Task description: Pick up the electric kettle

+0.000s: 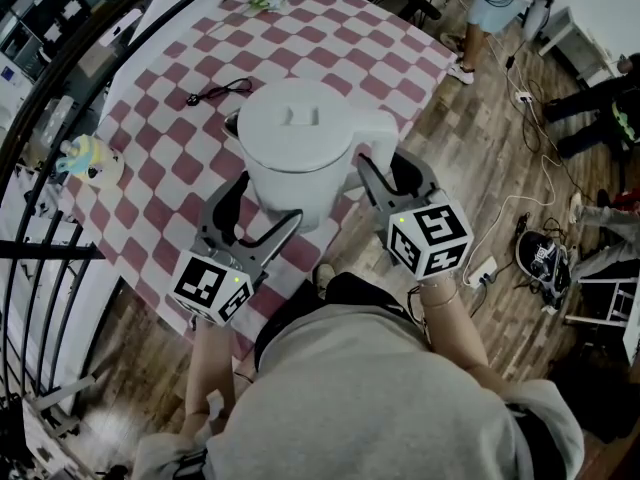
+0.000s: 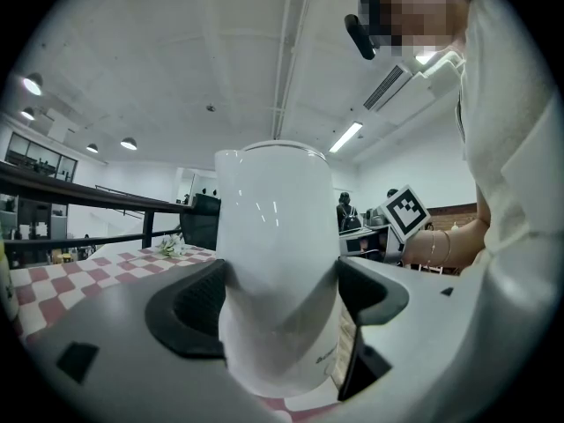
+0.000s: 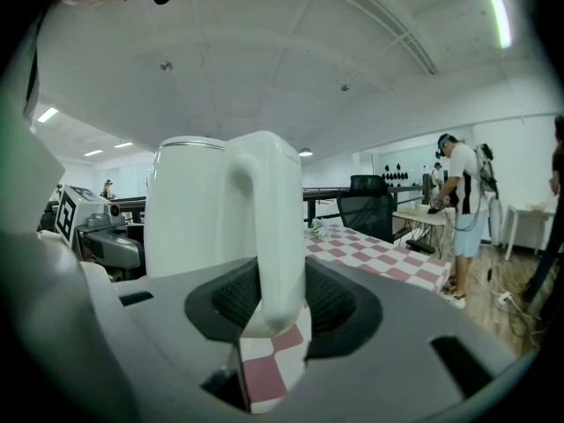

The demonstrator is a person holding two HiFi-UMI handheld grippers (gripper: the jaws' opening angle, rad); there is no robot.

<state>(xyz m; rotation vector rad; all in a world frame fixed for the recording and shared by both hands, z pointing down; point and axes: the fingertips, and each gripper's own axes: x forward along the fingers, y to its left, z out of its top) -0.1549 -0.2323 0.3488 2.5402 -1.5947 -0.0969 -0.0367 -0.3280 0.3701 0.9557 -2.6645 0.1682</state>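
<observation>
Electric kettle (image 1: 295,173) — smooth, glossy white, a rounded tapering cylinder.

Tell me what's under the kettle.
Red-and-white checked tablecloth shows just below the kettle. From above, the kettle's body covers the spot directly beneath it, so anything there is hidden.

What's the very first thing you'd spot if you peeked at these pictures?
The big white kettle sits right in the middle, over a red-and-white checkered tablecloth. The left tool squeezes its round body, and the right tool grips its handle. A little black cable lies on the cloth behind it.
</observation>
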